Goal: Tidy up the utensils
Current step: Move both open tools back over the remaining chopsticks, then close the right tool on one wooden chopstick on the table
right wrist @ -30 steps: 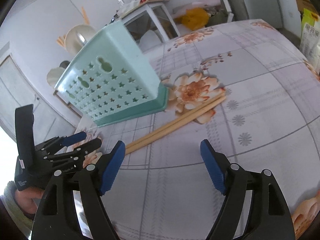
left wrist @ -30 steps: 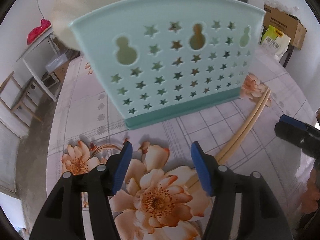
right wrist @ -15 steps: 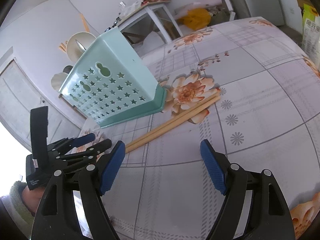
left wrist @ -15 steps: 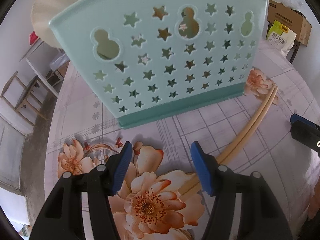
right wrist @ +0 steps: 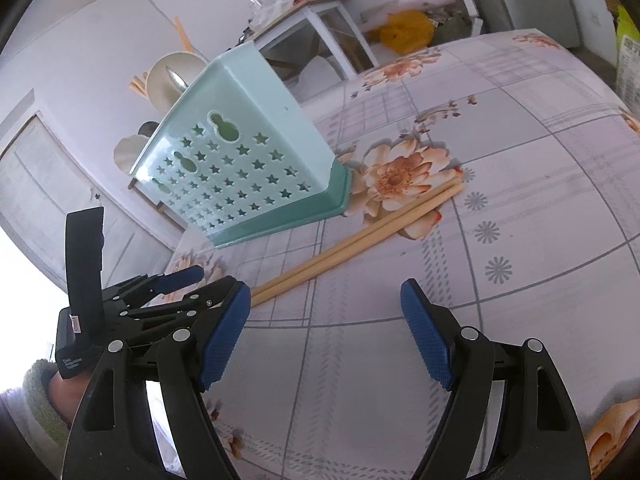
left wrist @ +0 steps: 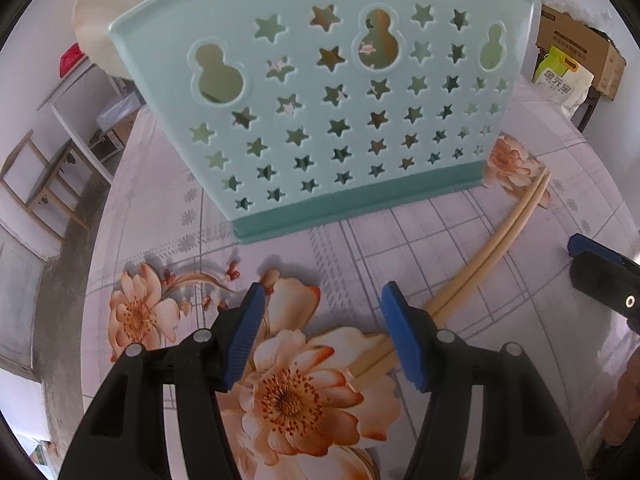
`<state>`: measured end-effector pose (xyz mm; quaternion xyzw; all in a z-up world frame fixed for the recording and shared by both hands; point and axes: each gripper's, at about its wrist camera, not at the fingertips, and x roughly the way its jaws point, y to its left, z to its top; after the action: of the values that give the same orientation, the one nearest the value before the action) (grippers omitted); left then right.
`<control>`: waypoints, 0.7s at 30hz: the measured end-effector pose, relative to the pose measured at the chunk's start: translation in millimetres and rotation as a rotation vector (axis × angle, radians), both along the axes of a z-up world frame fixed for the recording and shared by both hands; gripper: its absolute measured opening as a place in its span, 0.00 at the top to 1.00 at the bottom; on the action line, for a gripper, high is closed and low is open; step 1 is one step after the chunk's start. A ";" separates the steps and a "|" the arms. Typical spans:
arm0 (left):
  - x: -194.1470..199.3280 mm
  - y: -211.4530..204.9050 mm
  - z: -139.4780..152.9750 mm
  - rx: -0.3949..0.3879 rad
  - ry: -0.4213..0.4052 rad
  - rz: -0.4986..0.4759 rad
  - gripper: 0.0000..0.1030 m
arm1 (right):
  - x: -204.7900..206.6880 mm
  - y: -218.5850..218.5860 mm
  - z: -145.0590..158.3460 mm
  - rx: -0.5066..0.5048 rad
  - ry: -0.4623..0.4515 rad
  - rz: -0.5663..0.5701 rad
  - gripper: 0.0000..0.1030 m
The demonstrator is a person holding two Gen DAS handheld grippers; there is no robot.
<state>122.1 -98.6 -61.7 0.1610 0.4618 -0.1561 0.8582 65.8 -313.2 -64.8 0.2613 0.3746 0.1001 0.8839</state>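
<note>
Chopsticks (left wrist: 496, 244), a pale wooden pair, lie side by side on the floral tablecloth (left wrist: 400, 240), running from the near left to the far right just right of the mint-green utensil holder (left wrist: 328, 120). The left gripper (left wrist: 322, 312) stands open above their near ends, which pass under its right finger. The right gripper (right wrist: 326, 312) is open too, holding nothing, the chopsticks just beyond its left finger

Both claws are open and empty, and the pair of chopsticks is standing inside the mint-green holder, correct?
Not quite. The left claw and right claw are open and empty, but the pair of chopsticks lies flat on the floral tablecloth beside the mint-green holder, not inside it. The right wrist view shows this plainly.
</note>
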 end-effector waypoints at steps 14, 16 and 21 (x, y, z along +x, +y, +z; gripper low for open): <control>-39.3 -3.3 0.5 -0.028 0.120 -0.080 0.43 | -1.1 7.1 1.8 -0.002 0.003 0.028 0.28; -47.4 -9.0 2.2 -0.028 0.133 -0.095 0.43 | -1.1 7.5 1.5 -0.003 0.003 0.031 0.28; -60.2 -19.0 -0.4 -0.032 0.159 -0.134 0.43 | -1.2 6.6 2.4 -0.002 0.003 0.034 0.28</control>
<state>61.8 -117.6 -62.2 0.1648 0.5143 -0.2330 0.8088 64.6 -306.6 -62.3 0.2543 0.3805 0.1145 0.8817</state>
